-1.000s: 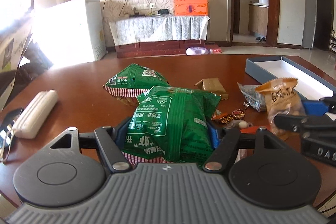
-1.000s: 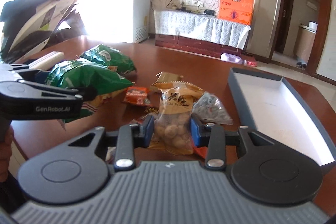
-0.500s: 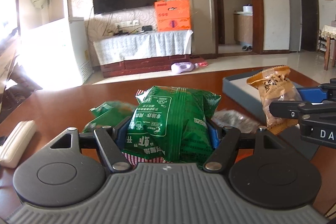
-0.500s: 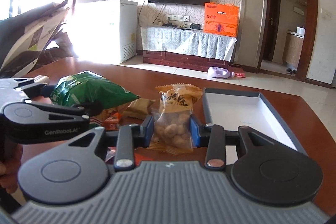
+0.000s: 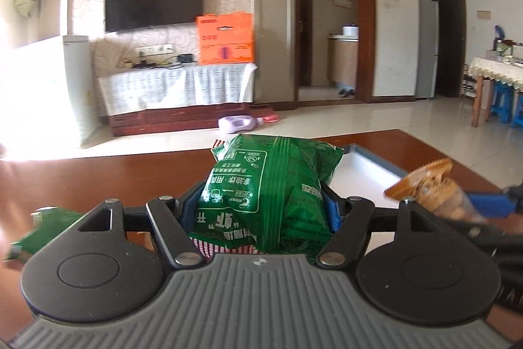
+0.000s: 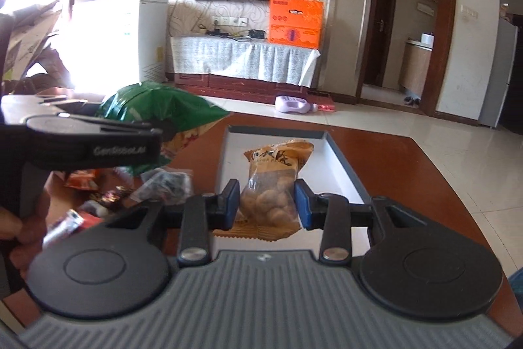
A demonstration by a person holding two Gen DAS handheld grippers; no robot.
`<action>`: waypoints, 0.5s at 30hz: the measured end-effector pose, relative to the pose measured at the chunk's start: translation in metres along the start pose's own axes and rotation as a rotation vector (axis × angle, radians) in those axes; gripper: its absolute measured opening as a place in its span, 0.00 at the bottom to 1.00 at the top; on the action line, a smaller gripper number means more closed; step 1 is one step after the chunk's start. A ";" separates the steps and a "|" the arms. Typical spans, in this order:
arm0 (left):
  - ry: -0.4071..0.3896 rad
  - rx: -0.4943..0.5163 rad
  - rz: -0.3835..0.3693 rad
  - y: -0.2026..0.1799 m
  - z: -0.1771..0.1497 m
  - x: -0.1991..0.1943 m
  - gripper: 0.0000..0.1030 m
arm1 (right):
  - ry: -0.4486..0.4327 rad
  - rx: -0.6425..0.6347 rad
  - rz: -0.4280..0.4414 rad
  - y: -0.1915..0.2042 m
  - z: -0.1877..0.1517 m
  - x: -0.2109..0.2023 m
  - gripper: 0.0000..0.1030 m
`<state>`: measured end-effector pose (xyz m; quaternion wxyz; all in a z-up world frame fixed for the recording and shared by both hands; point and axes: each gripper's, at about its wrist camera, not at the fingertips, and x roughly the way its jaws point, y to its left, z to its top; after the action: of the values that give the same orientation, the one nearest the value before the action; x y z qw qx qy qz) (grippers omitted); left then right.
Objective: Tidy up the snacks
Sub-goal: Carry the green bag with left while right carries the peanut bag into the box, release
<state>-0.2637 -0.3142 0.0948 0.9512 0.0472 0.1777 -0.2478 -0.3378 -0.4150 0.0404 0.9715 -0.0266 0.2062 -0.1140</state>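
My left gripper [image 5: 261, 210] is shut on a green snack bag [image 5: 268, 185] and holds it above the brown table, left of the open grey box [image 5: 369, 169]. My right gripper [image 6: 266, 206] is shut on a clear bag of nuts with an orange top [image 6: 273, 185] and holds it over the near end of the grey box's white inside [image 6: 323, 165]. The green bag also shows in the right wrist view [image 6: 157, 107], at the left behind the left gripper's body. The nut bag shows at the right in the left wrist view [image 5: 434, 192].
Several small snack packets [image 6: 108, 195] lie on the brown table [image 6: 434, 205] left of the box. Another green bag [image 5: 39, 228] lies at the left. The table's far edge is just beyond the box.
Both grippers have risen and swung right with their bags. The nut bag has moved from beside the box to over its near end. The green bag has come closer to the box.
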 end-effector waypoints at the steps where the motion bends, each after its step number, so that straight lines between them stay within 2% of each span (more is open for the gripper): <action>1: -0.001 0.001 -0.011 -0.008 0.002 0.007 0.72 | 0.005 0.001 -0.007 -0.004 -0.001 0.001 0.38; 7: 0.002 -0.001 -0.076 -0.052 0.014 0.053 0.72 | 0.047 -0.003 -0.033 -0.023 -0.005 0.017 0.38; 15: 0.047 -0.011 -0.120 -0.082 0.021 0.108 0.72 | 0.118 -0.004 -0.030 -0.031 -0.011 0.038 0.38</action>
<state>-0.2097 -0.4387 0.0751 0.9305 0.0370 0.2036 -0.3022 -0.3150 -0.4538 0.0179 0.9557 -0.0250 0.2630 -0.1297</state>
